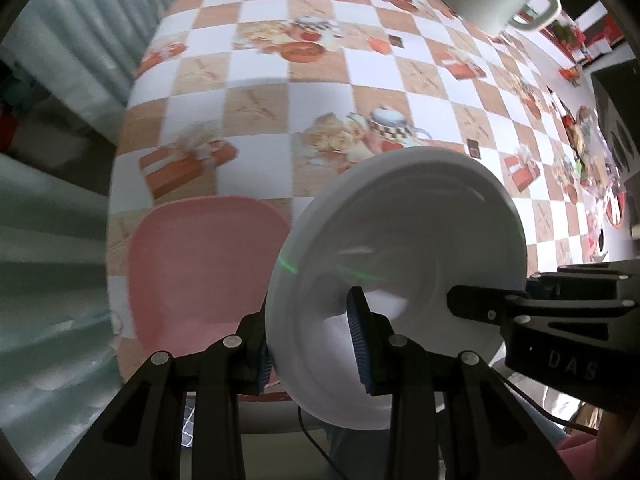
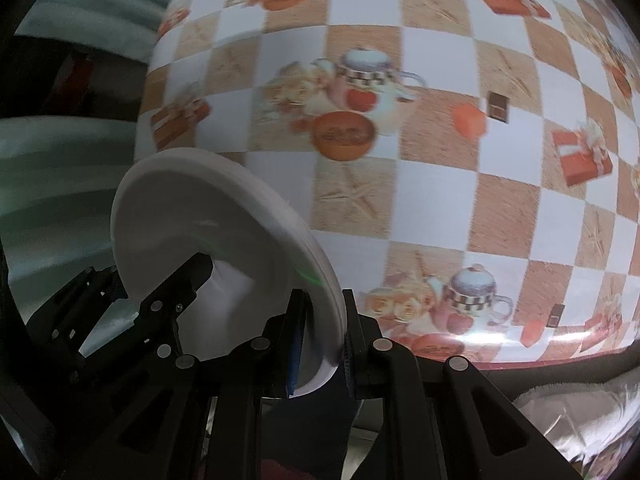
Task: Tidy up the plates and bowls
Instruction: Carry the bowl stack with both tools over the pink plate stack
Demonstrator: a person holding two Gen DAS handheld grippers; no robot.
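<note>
Care is the big thing now: the left gripper (image 1: 316, 344) and the right gripper (image 2: 322, 344) both pinch the rim of the white plate (image 1: 400, 264), tipped above the surface's (image 1: 360, 76) near edge beside the pink plate (image 1: 204, 272), so lift evenly.

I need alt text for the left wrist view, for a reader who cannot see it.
Both tools, the left tool and the right tool, grip one white plate by opposite rims, tilted above a checkered tablecloth. A pink plate lies flat to its left.
</note>
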